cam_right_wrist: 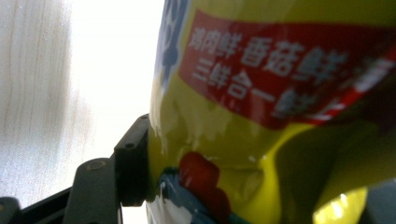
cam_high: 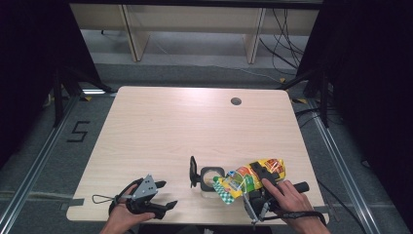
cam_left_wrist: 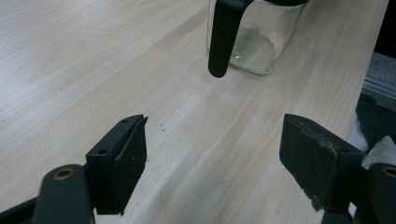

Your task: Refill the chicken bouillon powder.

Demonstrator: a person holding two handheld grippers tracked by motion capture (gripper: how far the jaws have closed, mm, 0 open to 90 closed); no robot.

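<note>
The right gripper (cam_high: 257, 181) was clamped on a yellow seasoning bag (cam_high: 251, 176), its jaws pressing the crinkled plastic from either side; in the right gripper view the glossy film (cam_right_wrist: 280, 116), printed with a red label band, bulged over the left jaw. The bag was tipped toward the person's left, its green-and-white checked mouth end (cam_high: 223, 188) lying at the rim of a small glass jar (cam_high: 210, 179) near the front edge of the table, a pose that looked meant for pouring the contents into the jar. The left gripper (cam_high: 163, 207) rested low on the table well to the left of the jar, jaws spread wide with nothing between them, their flat black pads (cam_left_wrist: 125, 163) worn and rough at the edges; it seemed to be waiting rather than helping, perhaps ready to steady the jar. The jar (cam_left_wrist: 261, 42) was clear, straight-walled and roughly square with rounded corners, and a thin layer of pale granules lay on its bottom. Its black hinged lid (cam_high: 193, 171) stood swung open on the side away from the bag, which kept the mouth clear; a black clasp (cam_left_wrist: 223, 37) hung down in front of the glass. The table (cam_high: 195, 126) was pale, smooth wood-grain laminate with a round cable hole (cam_high: 236, 101) toward its far edge.
</note>
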